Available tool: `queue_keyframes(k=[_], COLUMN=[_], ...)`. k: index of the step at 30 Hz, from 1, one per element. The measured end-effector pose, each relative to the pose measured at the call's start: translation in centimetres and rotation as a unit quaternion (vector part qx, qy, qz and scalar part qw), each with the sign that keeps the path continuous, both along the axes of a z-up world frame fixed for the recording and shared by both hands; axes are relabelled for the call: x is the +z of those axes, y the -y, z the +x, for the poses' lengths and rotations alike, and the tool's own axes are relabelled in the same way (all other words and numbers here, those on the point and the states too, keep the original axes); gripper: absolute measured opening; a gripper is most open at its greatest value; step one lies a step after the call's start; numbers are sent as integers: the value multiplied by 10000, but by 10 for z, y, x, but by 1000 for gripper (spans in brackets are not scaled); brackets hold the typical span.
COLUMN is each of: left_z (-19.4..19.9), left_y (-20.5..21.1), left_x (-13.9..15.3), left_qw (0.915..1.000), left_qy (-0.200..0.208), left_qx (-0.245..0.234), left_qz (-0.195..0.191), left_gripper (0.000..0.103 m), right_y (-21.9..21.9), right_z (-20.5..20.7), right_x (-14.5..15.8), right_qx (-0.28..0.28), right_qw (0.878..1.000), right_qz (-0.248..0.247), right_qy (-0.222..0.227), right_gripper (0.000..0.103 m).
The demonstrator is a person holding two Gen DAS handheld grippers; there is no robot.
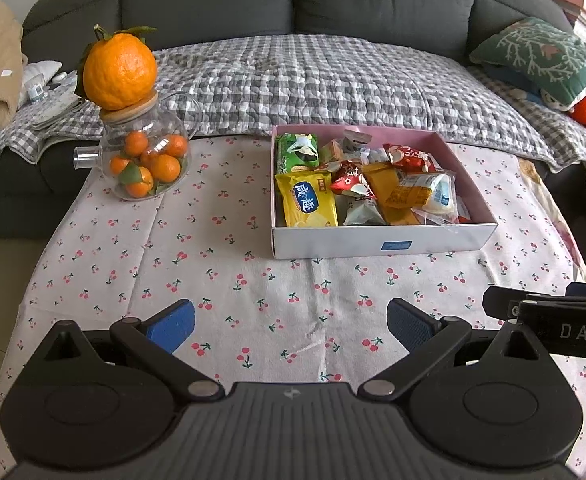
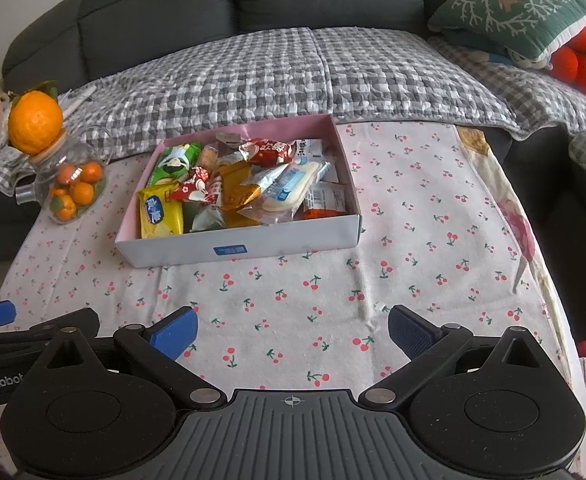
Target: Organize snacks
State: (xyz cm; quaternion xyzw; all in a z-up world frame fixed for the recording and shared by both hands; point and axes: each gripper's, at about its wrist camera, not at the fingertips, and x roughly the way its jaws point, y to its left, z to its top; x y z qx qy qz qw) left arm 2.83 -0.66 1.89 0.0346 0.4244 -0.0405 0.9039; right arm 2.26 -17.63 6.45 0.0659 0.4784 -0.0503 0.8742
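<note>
Both grippers hover low over the cherry-print tablecloth (image 1: 221,264), and neither one holds anything. The left gripper (image 1: 291,326) has its blue-padded jaws spread wide, bare cloth between them. The right gripper (image 2: 293,330) shows the same: jaws wide apart, only printed cherries in the gap.

Straight ahead of the left jaws and a little to the right sits the shallow white cardboard box with a pink inside (image 1: 377,246), its long near wall facing the fingers. From the right wrist view that box (image 2: 253,246) lies ahead and to the left, its near-right corner closest. The snacks are packed inside: a yellow cracker packet (image 1: 307,204) in the near-left corner, a green biscuit packet (image 1: 297,152) behind it, red wrappers (image 1: 409,158) and an orange-gold packet (image 1: 389,196) heaped in the middle, and a clear bag with a white and blue label (image 2: 289,190) riding on top toward the right.

Open cloth runs between both sets of jaws and the box's near wall. Far left of the jaws stands a round glass teapot filled with small tangerines (image 1: 147,160), a large orange citrus fruit (image 1: 119,70) balanced on its wooden lid, well apart from the box. Right of the box the cloth stays open up to the table's edge. Beyond the far edge lies a grey checked sofa cover (image 1: 313,76).
</note>
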Motion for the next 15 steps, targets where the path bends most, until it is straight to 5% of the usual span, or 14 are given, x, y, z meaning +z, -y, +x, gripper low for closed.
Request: queue_keyframes(k=[15], left_z=[-1], left_y=[0], left_x=[1], left_qw=[10000], left_qy=[-22], left_qx=[-50], left_qz=[-59], left_gripper=[102], right_y=[0], right_z=[0], right_x=[-2], right_qx=[-3], right_qw=[10000], right_qz=[-37], right_qy=[-28], right_gripper=[102])
